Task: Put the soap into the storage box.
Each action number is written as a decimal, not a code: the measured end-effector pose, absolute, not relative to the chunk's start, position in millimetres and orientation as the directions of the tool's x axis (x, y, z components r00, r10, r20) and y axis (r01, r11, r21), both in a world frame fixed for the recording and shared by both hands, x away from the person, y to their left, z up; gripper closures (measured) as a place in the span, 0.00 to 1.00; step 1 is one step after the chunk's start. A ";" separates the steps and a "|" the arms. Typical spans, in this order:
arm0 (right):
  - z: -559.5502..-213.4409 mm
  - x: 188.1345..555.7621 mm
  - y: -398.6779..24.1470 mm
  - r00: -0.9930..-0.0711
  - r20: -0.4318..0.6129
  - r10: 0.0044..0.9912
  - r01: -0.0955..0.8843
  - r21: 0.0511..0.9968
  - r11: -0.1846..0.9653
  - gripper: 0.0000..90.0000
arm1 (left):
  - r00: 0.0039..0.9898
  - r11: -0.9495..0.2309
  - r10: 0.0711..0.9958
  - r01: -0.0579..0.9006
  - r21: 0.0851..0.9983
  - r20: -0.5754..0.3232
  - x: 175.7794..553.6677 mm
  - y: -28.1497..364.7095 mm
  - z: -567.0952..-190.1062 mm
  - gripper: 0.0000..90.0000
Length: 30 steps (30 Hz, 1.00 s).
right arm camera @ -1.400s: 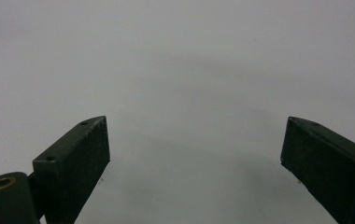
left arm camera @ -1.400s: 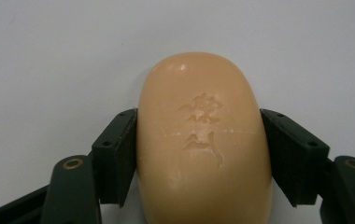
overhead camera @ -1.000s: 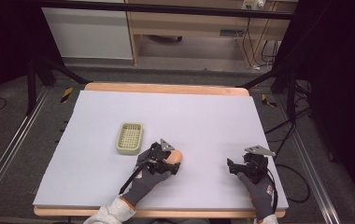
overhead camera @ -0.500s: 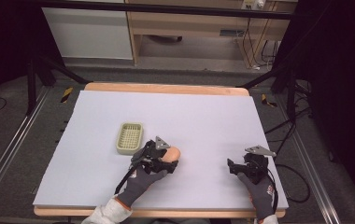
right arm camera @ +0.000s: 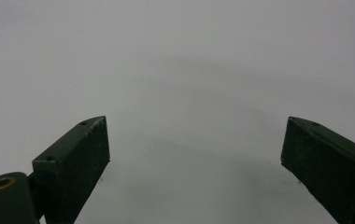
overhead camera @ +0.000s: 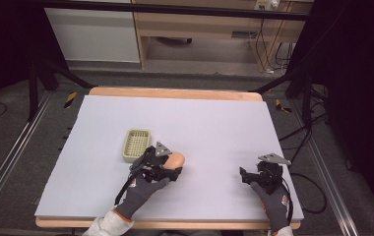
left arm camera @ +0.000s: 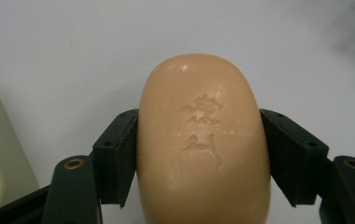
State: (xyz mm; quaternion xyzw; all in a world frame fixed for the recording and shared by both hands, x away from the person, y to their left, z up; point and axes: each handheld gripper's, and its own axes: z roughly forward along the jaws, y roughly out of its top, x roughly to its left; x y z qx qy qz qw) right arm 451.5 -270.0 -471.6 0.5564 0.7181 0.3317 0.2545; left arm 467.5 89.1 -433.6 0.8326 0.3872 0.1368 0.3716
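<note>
The bar of soap [left arm camera: 202,144] was clamped across its width between the jaws of the left gripper [overhead camera: 161,164], its long axis running straight out along the jaws and its rounded end projecting well past their tips, over the surface [overhead camera: 209,123]. The step in hand was judged to be a carry, and the next move a placement into the slotted soap dish [overhead camera: 136,144] just beside the left jaw. The right gripper [overhead camera: 256,176] was held with jaws wide apart and nothing between them.
</note>
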 end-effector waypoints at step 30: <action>-471.2 451.5 -269.7 -0.257 0.001 0.966 0.627 0.761 0.166 0.09 | 0.603 -0.355 0.796 0.543 0.761 -0.059 477.4 124.1 -410.5 0.35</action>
